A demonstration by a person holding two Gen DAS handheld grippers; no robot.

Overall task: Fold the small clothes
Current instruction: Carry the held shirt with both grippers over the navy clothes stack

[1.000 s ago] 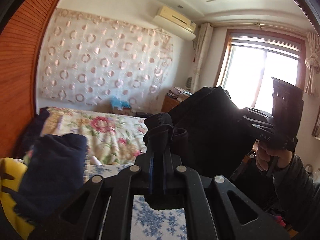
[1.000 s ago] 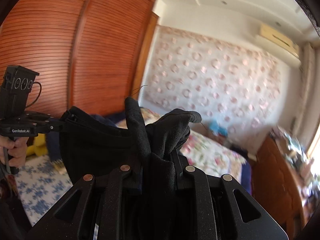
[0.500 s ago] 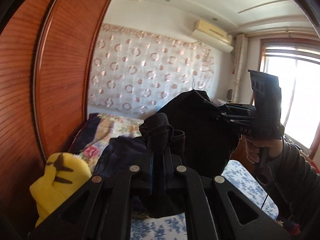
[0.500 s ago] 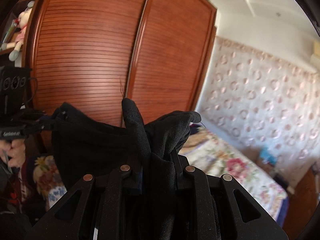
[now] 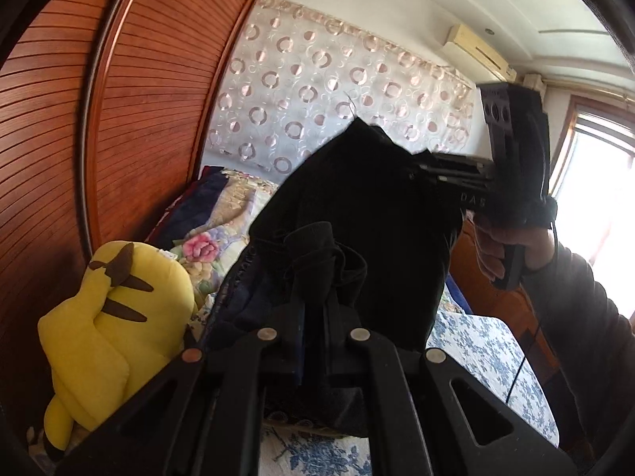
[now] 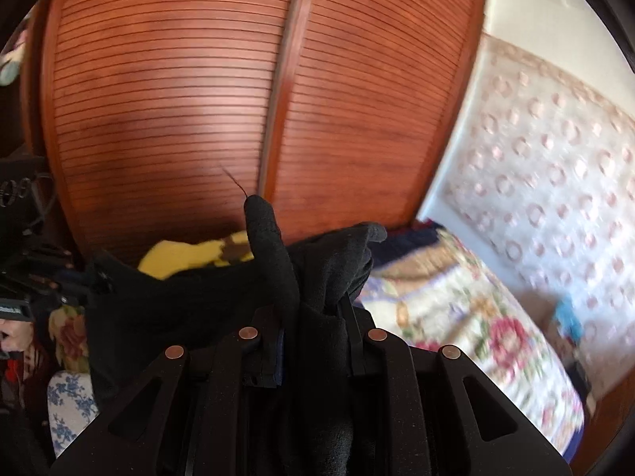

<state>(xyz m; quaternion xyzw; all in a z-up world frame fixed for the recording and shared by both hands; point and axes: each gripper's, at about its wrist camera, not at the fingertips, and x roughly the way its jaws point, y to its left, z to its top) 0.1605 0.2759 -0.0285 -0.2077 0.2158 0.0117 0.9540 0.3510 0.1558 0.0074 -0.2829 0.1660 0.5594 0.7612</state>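
Left wrist view looks along the left gripper (image 5: 315, 301), whose jaws are clamped on a bunched edge of the black garment (image 5: 369, 230); the garment hangs in the air above the bed (image 5: 488, 341), stretched from this gripper up and across to the right gripper (image 5: 426, 172), which pinches its far upper corner; a hand (image 5: 500, 248) in a dark sleeve grips that tool's handle, to the right of the garment; left of the garment a yellow plush (image 5: 115, 309) leans against the wardrobe (image 5: 79, 131); a dark blue cloth (image 5: 190, 210) lies on the floral quilt (image 5: 222, 218) just behind the plush; behind the garment stands a wall with a ring pattern (image 5: 329, 79), with an air conditioner (image 5: 478, 49) high on it and a bright window (image 5: 595, 166) further right; the blue-flowered sheet of the bed shows below the garment.

Right wrist view looks along the right gripper (image 6: 311, 317), its jaws squeezed tight on a thick fold of the garment (image 6: 190, 301), with two ends of fabric poking up past the fingertips; the cloth runs leftward to the left gripper (image 6: 67, 277), partly out of frame; the plush (image 6: 190, 256) peeks over the garment's top edge; the wardrobe (image 6: 238, 79) fills the background behind the garment, and the quilt (image 6: 468, 317) lies to its right, blurred.
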